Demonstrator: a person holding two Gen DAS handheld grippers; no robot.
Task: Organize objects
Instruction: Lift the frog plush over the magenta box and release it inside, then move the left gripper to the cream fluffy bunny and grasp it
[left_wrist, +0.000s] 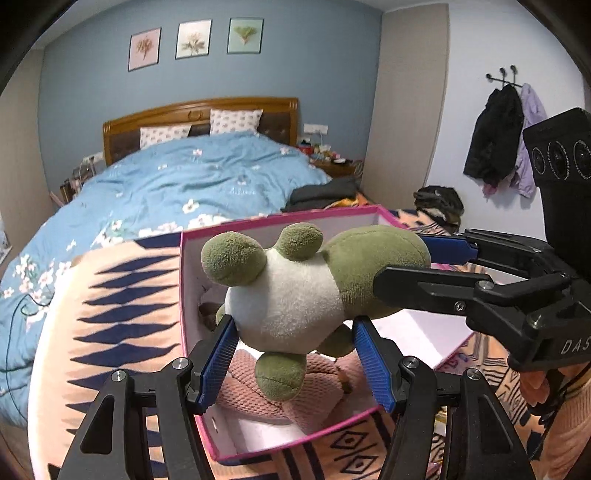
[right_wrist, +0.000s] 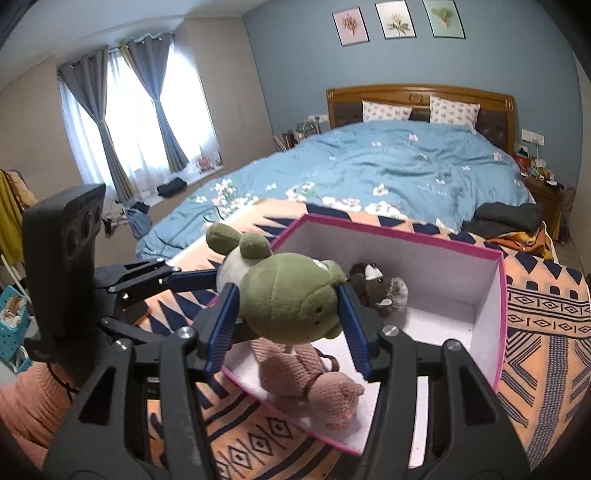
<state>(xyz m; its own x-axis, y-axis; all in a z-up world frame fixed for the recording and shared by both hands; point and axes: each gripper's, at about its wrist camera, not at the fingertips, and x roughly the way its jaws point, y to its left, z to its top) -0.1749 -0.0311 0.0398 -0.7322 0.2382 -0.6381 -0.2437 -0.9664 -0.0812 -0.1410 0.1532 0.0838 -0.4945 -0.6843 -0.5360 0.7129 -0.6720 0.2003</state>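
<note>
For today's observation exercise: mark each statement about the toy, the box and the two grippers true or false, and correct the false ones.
1. Both grippers grip the green plush toy. True.
2. The right gripper holds its head, the left gripper its white body. True.
3. The pink-rimmed box is empty. False: a pink knitted toy and a dark plush toy lie inside.
4. The box stands on the floor. False: it sits on the patterned blanket on the bed.

1. Daylight from curtained window (right_wrist: 147, 110), blown out white.
2. Room evenly lit; shadows soft.
3. Strong fisheye bending, dark vignette at corners.
4. Near gripper parts slightly soft; slight overall grain.
</note>
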